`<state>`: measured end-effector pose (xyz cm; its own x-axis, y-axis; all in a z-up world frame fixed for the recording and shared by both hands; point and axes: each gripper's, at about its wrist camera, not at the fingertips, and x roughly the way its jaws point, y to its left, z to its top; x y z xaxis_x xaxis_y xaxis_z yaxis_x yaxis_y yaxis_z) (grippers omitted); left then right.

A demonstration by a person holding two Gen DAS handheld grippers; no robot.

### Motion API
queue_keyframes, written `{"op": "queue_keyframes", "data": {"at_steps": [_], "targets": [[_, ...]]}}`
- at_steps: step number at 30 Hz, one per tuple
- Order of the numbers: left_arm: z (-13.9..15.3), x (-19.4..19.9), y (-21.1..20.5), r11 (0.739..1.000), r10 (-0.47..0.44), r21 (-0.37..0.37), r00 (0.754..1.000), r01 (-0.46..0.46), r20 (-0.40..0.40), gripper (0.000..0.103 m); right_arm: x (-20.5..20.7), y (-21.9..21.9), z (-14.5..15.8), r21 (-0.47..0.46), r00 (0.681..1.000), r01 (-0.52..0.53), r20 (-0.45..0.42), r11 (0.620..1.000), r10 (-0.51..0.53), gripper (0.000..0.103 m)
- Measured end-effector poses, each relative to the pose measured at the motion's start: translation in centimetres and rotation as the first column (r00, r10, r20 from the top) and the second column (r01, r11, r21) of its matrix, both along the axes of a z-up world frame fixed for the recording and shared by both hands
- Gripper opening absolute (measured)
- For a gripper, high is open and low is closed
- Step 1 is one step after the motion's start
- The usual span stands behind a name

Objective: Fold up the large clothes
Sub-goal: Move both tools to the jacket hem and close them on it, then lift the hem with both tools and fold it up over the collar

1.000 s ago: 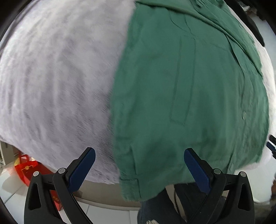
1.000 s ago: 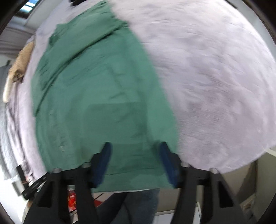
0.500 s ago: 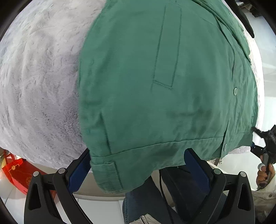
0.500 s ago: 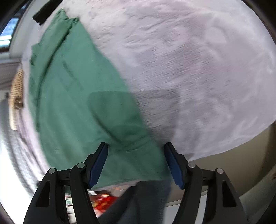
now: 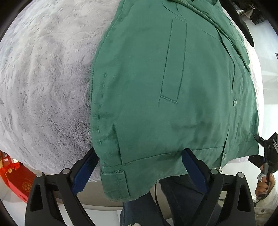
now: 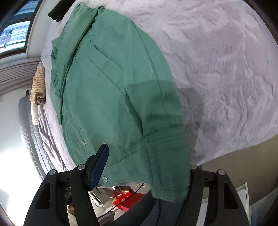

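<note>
A green button-up jacket (image 5: 166, 90) lies flat on a pale fluffy blanket (image 5: 43, 78), its hem hanging over the near edge. My left gripper (image 5: 139, 166) is open, its blue pads either side of the hem's left corner with the folded cuff (image 5: 116, 182). In the right wrist view the jacket (image 6: 107, 90) fills the left half. My right gripper (image 6: 146, 166) is open around the hem's corner; the cloth hides its right fingertip.
The blanket (image 6: 217, 69) covers a bed. A striped tan garment (image 6: 37, 83) lies far left. A dark item (image 6: 56, 12) sits beyond the collar. Red boxes (image 5: 15, 179) stand on the floor. The person's jeans (image 5: 139, 208) are below the hem.
Both grippers have moved in to the jacket's near hem and now straddle its two corners. The right gripper swung left, bringing the hem between its jaws.
</note>
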<state>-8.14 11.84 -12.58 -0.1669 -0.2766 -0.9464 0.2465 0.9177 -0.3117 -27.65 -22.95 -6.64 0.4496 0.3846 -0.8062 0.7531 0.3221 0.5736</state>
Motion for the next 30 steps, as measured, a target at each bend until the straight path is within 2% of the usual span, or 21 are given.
{"op": "queue_keyframes", "data": {"at_steps": [2,3,4,5,6,7,11,15,18,22,25,27,30], "targets": [[0.3,-0.2,0.3,1.0,-0.012,0.009,1.0,0.012,0.008,0.081,0.5,0.4,0.0,-0.003,1.0,0.0,0.014,1.0,0.0,0.071],[0.4,-0.3,0.3,1.0,-0.016,0.016,1.0,0.016,0.014,0.07,0.7,0.5,0.0,-0.006,1.0,0.001,0.017,1.0,-0.001,0.07],[0.4,-1.2,0.6,1.0,-0.016,0.004,1.0,0.016,0.013,0.062,1.0,0.8,0.1,-0.007,1.0,0.002,0.018,1.0,-0.002,0.063],[0.5,-1.5,0.9,1.0,-0.016,0.004,1.0,0.016,0.021,0.045,1.0,0.7,0.1,-0.017,1.0,-0.001,0.003,1.0,0.001,0.037],[0.9,-1.7,0.9,1.0,-0.019,-0.015,1.0,0.019,0.019,0.023,1.1,0.6,0.1,-0.032,1.0,-0.004,-0.028,0.999,0.004,0.017],[1.1,-1.8,1.1,0.998,-0.012,-0.06,1.0,0.012,0.003,0.015,0.8,0.3,0.1,-0.025,1.0,-0.002,-0.025,1.0,0.001,0.006],[3.4,-1.2,1.9,0.988,0.041,-0.148,0.999,-0.042,-0.006,0.015,1.5,-0.1,1.6,0.045,0.995,0.001,0.101,0.999,-0.005,0.006],[7.4,0.9,2.8,0.953,0.136,-0.273,0.991,-0.129,0.005,0.015,3.8,-1.0,4.8,0.096,0.972,-0.027,0.237,0.995,0.004,0.006],[10.2,3.9,2.4,0.933,0.192,-0.32,0.98,-0.166,0.052,0.014,7.5,-2.4,7.6,0.095,0.947,-0.06,0.322,0.994,0.026,0.006],[13.4,8.6,0.9,0.912,0.27,-0.355,0.953,-0.206,0.14,0.014,12.5,-4.4,10.0,0.092,0.917,-0.083,0.397,0.992,0.04,0.006],[14.7,12.2,-0.7,0.911,0.304,-0.351,0.928,-0.217,0.217,0.014,17.2,-6.5,11.1,0.068,0.9,-0.114,0.429,0.991,0.074,0.006],[14.8,15.1,-2.2,0.915,0.326,-0.329,0.909,-0.234,0.259,0.014,20.4,-8.0,11.3,0.06,0.902,-0.102,0.427,0.993,0.067,0.006],[13.7,19.0,-4.1,0.923,0.334,-0.293,0.898,-0.25,0.287,0.015,24.0,-10.4,10.6,0.065,0.908,-0.061,0.418,0.996,0.028,0.006]]}}
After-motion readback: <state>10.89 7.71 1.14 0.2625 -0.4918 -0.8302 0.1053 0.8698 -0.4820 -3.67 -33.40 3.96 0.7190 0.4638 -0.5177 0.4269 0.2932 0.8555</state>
